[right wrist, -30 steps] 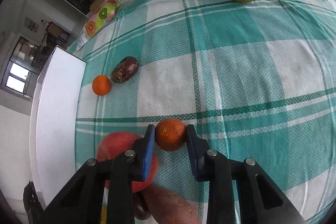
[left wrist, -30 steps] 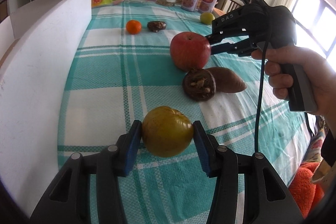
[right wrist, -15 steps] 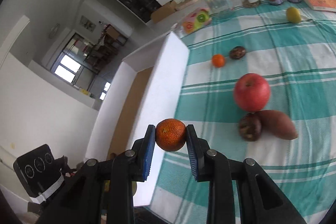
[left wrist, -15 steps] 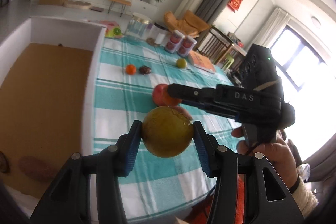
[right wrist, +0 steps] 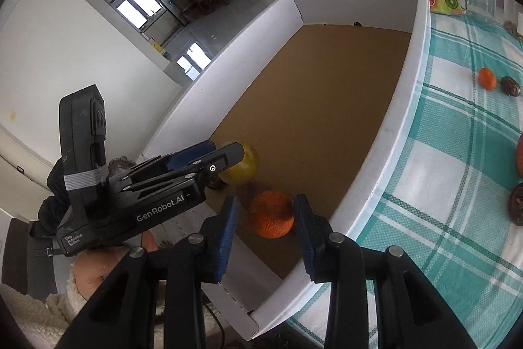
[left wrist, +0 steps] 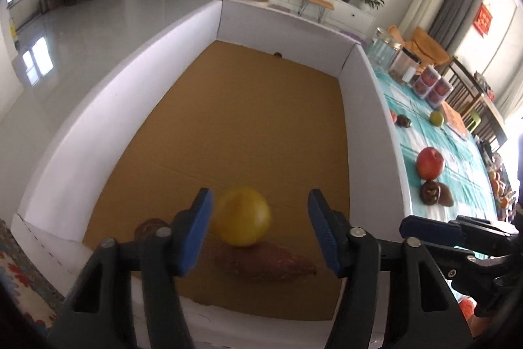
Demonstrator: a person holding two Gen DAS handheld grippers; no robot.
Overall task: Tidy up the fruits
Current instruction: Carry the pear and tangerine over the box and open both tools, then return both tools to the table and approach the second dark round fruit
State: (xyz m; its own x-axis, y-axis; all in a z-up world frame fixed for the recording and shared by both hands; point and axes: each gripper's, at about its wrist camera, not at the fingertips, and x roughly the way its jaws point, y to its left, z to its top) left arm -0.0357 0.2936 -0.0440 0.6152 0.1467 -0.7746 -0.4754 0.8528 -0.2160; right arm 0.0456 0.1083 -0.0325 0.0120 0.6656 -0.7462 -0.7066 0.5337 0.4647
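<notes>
Both grippers hang over a white box (left wrist: 376, 120) with a brown cardboard floor. My left gripper (left wrist: 260, 205) has its jaws opening. A blurred yellow fruit (left wrist: 243, 216) sits between them, clear of both blue pads, above a sweet potato (left wrist: 264, 260) on the box floor. My right gripper (right wrist: 266, 208) is opening too. An orange (right wrist: 273, 213) lies between its pads with a gap on the left side. In the right wrist view the left gripper (right wrist: 225, 152) shows beside the yellow fruit (right wrist: 243, 167).
The checked teal tablecloth (right wrist: 457, 152) right of the box holds a red apple (left wrist: 430, 162), a dark brown fruit (left wrist: 431, 192), a greenish fruit (left wrist: 436, 118), a small orange (right wrist: 486, 78) and jars (left wrist: 431, 85). A dark round item (left wrist: 148, 226) lies in the box's near corner.
Both grippers swung from over the table to above the box. Both jaws have spread, and the yellow fruit and the orange are no longer pressed by the pads.
</notes>
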